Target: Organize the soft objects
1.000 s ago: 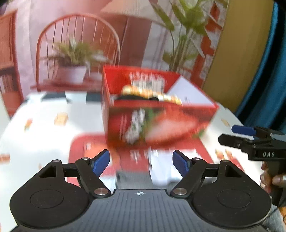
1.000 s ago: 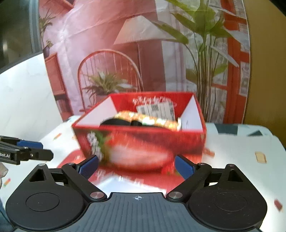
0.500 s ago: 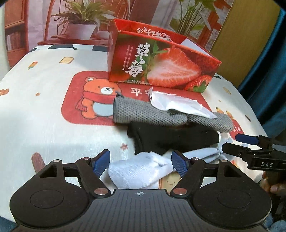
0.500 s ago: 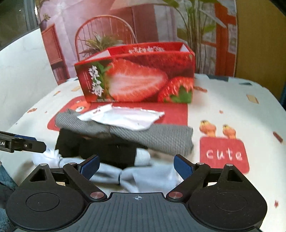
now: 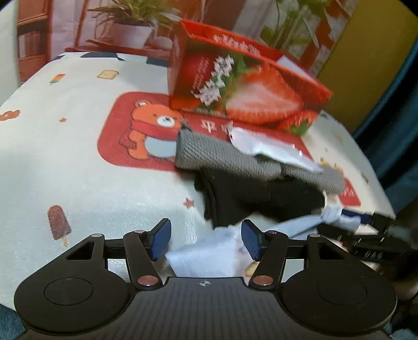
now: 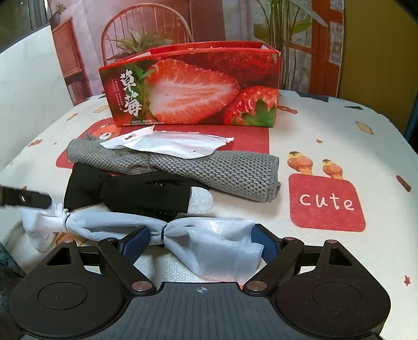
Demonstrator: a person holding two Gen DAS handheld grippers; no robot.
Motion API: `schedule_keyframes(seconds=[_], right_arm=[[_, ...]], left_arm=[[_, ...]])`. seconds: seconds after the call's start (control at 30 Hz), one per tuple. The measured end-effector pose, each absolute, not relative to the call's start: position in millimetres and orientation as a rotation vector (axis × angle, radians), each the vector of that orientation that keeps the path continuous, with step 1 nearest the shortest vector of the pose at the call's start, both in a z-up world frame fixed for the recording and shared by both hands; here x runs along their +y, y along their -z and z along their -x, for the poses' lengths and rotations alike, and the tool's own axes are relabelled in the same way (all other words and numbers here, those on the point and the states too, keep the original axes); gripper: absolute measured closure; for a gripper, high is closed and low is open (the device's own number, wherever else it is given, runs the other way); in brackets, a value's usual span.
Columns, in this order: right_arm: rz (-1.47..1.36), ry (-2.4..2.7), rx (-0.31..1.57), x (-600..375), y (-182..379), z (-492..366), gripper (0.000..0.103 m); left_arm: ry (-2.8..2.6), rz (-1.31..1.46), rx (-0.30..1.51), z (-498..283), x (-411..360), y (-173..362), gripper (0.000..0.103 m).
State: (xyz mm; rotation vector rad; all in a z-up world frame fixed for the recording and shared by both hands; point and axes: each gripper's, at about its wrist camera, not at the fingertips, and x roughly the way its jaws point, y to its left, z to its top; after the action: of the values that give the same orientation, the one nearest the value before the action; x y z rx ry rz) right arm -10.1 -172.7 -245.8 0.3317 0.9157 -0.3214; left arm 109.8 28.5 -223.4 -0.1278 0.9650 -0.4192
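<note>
Both grippers' jaws are closing around the pale blue knotted fabric strip (image 6: 209, 243) (ends between them, pads not visibly pressing): left gripper (image 5: 206, 242), right gripper (image 6: 199, 244).

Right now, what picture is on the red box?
Big strawberries on the red box, clearest in the right wrist view.

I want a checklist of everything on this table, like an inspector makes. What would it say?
Surface: tablecloth with cartoon bear, ice creams and a "cute" patch.
Job's things: white tied cloth nearest; black glove behind it; grey knitted cloth behind that; strawberry box at the back, open on top.
Clutter: white plastic wrapper lying on the grey knitted cloth.
Grippers: left gripper and right gripper each closing around an end of the white tied cloth, pads not yet pressing.
Cables: nothing seen.
Surroundings: printed backdrop of a chair and plants; yellow wall.
</note>
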Motion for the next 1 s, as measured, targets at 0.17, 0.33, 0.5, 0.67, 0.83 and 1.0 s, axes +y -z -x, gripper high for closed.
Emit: schedule_keyframes(seconds=[0.17,0.33,0.5,0.67,0.83,1.0], right_arm=[[-0.305,0.329,0.925,-170.8,247.9,7.2,0.023],[-0.283,0.346,0.926,-167.8,251.0,2.9,0.023],[-0.278,0.354,0.896,-166.9,254.2,4.8,0.020],[-0.285,0.349,0.859,-167.8,256.0,9.7,0.019],[-0.302,0.335,0.831,-169.3,256.1,13.5,0.018],[-0.315,0.330,0.816,-168.7,253.8,16.3,0.022]], left_arm=[[0.432,0.157,0.970,-104.9,30.9,218.6,0.027],[0.448,0.078,0.998,-100.4,18.2,225.9,0.027],[0.466,-0.011,0.991,-96.1,8.1,239.2,0.053],[0.466,-0.033,0.944,-95.5,6.0,242.5,0.064],[0.435,-0.021,0.923,-98.6,7.1,243.1,0.063],[0.408,-0.013,0.917,-99.5,8.9,242.6,0.062]])
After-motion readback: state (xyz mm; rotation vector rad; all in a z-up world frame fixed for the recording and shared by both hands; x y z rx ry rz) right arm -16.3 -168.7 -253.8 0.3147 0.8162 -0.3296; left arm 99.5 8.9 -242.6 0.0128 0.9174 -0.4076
